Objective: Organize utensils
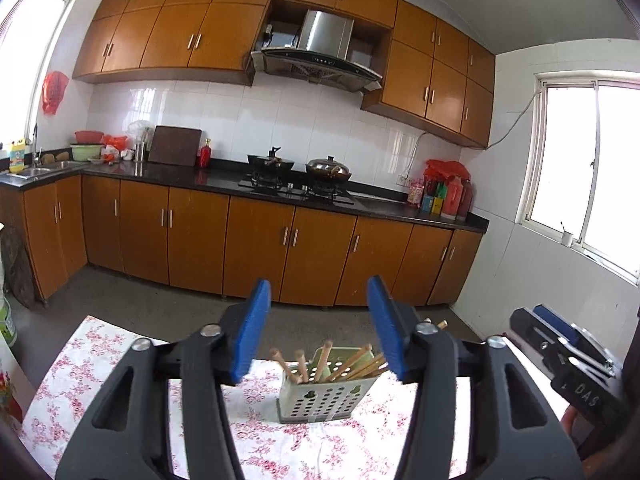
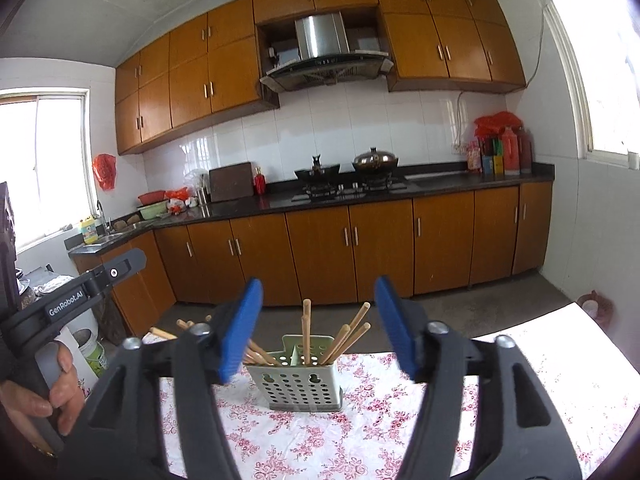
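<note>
Left gripper [image 1: 318,330]: wide open, nothing between the blue pads, free to grab.
Right gripper [image 2: 318,330]: wide open too, empty.
Holder [image 2: 298,376]: upright on the flowery tablecloth [image 2: 360,440], just ahead.
Chopsticks [image 2: 306,330]: standing inside, tidy, easy to reach.

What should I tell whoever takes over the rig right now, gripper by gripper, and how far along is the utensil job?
Left gripper: open, nothing between its fingers, aimed at the holder.
Right gripper: open, empty as well.
The perforated utensil holder stands upright on the flowered tablecloth, ahead of both grippers.
Wooden chopsticks stand and lean inside it, in both compartments.
Done: the chopsticks in view are in the holder.
Left: no loose utensils show on the cloth; check the parts of the table hidden behind the grippers before stopping.
</note>
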{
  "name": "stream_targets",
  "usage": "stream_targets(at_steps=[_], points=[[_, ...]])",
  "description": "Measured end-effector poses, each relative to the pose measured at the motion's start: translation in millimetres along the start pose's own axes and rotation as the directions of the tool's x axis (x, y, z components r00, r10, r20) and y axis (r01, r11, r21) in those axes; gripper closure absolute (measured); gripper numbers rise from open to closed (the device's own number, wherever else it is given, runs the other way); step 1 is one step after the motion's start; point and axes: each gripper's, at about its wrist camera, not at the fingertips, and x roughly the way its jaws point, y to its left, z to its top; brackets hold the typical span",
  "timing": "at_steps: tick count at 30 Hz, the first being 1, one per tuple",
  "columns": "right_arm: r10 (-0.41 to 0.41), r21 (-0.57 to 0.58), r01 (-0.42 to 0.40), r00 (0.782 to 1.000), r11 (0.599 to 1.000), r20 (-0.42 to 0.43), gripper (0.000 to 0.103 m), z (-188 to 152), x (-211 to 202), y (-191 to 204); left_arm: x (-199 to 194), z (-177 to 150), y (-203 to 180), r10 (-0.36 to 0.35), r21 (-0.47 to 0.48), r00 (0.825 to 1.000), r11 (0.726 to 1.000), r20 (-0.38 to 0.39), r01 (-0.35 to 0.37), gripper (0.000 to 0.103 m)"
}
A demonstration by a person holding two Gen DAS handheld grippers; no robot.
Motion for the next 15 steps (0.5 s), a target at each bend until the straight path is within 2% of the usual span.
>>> stream_targets(at_steps=[1, 3, 5, 6, 9, 12, 15], points=[[-0.002, -0.006, 0.002, 1.0, 1.0, 0.019, 0.027, -3.6, -10.1, 2.0, -7.9, -3.8, 1.2, 0.004, 0.007, 1.0, 1.0, 0.006, -0.004, 0.039], [-0.005, -0.019, 0.006, 0.999, 1.0, 0.051, 0.009, -13.5, -29.1, 6.6, -25.0, -13.3, 3.5, 0.008, 0.028, 1.0, 1.0, 0.017, -0.009, 0.026], [-0.015, -0.028, 0.017, 0.996, 0.999, 0.083, 0.004, -25.0, -46.5, 10.6, -41.1, -23.5, 6.2, 0.023, 0.047, 0.999, 0.999, 0.028, -0.025, 0.017], [-0.024, -0.031, 0.027, 0.995, 0.999, 0.098, 0.004, -30.3, -54.0, 12.5, -51.0, -30.4, 7.7, 0.026, 0.057, 0.999, 0.998, 0.034, -0.028, 0.01], [-0.078, -0.054, 0.085, 0.99, 0.995, 0.117, 0.004, -51.4, -76.0, 20.3, -77.8, -52.9, 11.9, 0.055, 0.09, 0.997, 0.994, 0.055, -0.06, 0.002], [-0.14, -0.086, 0.147, 0.987, 0.985, 0.08, 0.004, -72.3, -88.1, 28.9, -99.6, -79.3, 15.5, 0.106, 0.122, 0.992, 0.986, 0.062, -0.113, 0.002], [-0.159, -0.088, 0.164, 0.986, 0.983, 0.054, 0.004, -97.9, -100.1, 31.2, -115.9, -106.2, 21.0, 0.156, 0.12, 0.986, 0.98, 0.059, -0.162, 0.002]])
